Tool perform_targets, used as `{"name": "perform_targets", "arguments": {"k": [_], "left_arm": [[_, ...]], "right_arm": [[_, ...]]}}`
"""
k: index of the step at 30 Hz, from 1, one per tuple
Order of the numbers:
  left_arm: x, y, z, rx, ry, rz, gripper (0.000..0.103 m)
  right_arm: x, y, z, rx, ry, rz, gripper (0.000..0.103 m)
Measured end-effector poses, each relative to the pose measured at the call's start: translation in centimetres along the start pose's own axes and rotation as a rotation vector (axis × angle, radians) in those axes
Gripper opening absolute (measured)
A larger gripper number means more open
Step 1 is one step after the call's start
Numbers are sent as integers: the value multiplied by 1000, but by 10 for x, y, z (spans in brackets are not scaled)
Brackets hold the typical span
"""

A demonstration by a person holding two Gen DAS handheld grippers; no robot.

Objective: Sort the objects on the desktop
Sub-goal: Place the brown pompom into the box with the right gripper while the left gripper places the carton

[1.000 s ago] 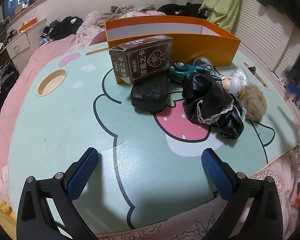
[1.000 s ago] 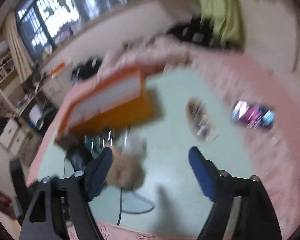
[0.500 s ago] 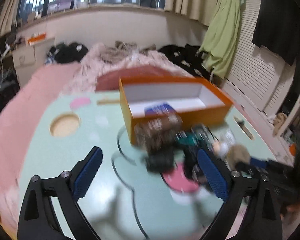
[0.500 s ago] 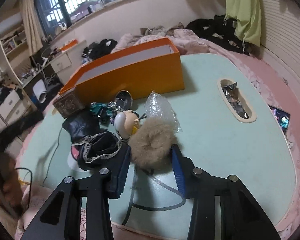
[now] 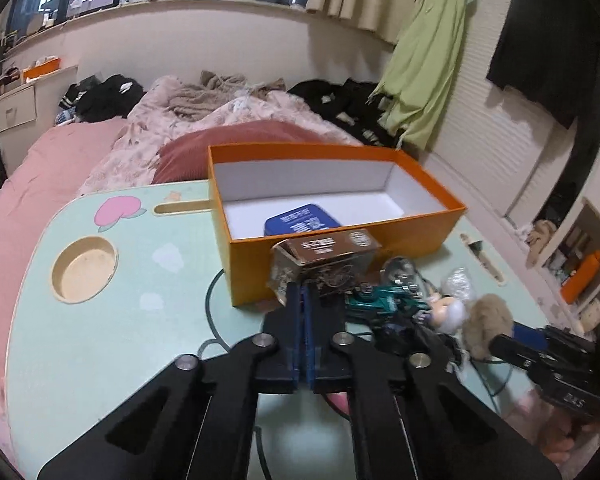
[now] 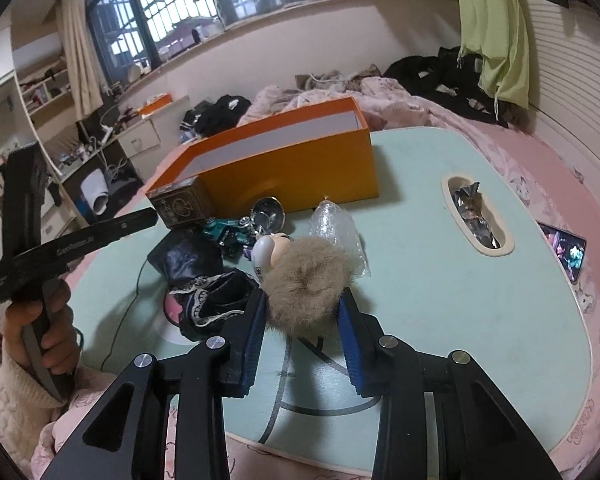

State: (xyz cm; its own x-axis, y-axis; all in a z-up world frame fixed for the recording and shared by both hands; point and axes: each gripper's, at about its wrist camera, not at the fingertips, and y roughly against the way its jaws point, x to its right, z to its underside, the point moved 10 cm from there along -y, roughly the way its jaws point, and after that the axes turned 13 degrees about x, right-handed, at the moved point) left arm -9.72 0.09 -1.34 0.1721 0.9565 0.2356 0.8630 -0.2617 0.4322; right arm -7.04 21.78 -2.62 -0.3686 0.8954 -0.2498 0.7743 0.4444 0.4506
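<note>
An open orange box (image 5: 340, 236) stands at the back of the mint lap table (image 5: 100, 328) and holds a blue tin (image 5: 302, 219). In front of it lie a brown card box (image 5: 326, 256), a green toy car (image 5: 384, 304), a doll head (image 6: 270, 250) with black clothes (image 6: 216, 292), and a tan fur ball (image 6: 306, 282). My left gripper (image 5: 303, 300) is shut and empty, raised above the table in front of the card box. My right gripper (image 6: 302, 316) is shut on the fur ball, which sits between the blue pads (image 6: 350, 336).
A clear plastic wrap (image 6: 334, 226) lies behind the fur ball. The table has a round cup hole (image 5: 85, 268) at left and a long slot (image 6: 476, 214) with foil wrappers at right. Bedding and clothes lie behind the table.
My left gripper has closed and lifted away from the table. My right gripper has closed on the fur ball from the right side of the pile.
</note>
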Motion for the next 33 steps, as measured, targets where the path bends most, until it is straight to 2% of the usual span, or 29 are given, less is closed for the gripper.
{"name": "perform_targets", "arguments": {"k": [5, 7, 8, 9, 10, 11, 13, 14, 15, 18, 24, 25, 26, 30, 33], "left_arm": [[12, 13, 0, 14, -16, 48, 0], [6, 10, 0, -6, 5, -10, 7], [2, 6, 0, -18, 22, -46, 25], [-1, 2, -1, -22, 32, -82, 52], [-4, -1, -3, -15, 41, -129, 63], [-2, -1, -6, 11, 40, -157, 69], [8, -1, -11, 46, 4, -195, 72], [14, -3, -12, 45, -28, -228, 78], [19, -6, -13, 42, -59, -256, 80], [30, -20, -16, 19, -104, -315, 80], [20, -47, -11, -60, -30, -351, 80], [18, -49, -9, -68, -18, -344, 77], [16, -49, -6, -69, -3, -331, 60], [13, -39, -6, -43, 28, -286, 58], [16, -21, -13, 9, 33, -242, 58]], "right_arm": [[-2, 4, -1, 13, -5, -7, 34], [-2, 4, 0, 10, -9, -11, 34], [-2, 4, 0, 8, -13, -13, 34], [-2, 4, 0, 7, -16, -14, 34], [-1, 4, 0, 8, -21, -15, 34], [0, 5, -1, 9, -24, -14, 34], [1, 6, -1, 11, -35, -15, 34], [1, 6, -1, 11, -39, -16, 35], [1, 5, -1, 10, -45, -21, 35], [1, 5, -1, 8, -52, -26, 35], [4, 6, -2, 14, -72, -28, 35], [4, 6, -2, 15, -71, -30, 34], [4, 6, -2, 16, -71, -30, 35], [2, 6, -2, 20, -67, -31, 34], [0, 10, -6, 37, -54, -37, 35]]}}
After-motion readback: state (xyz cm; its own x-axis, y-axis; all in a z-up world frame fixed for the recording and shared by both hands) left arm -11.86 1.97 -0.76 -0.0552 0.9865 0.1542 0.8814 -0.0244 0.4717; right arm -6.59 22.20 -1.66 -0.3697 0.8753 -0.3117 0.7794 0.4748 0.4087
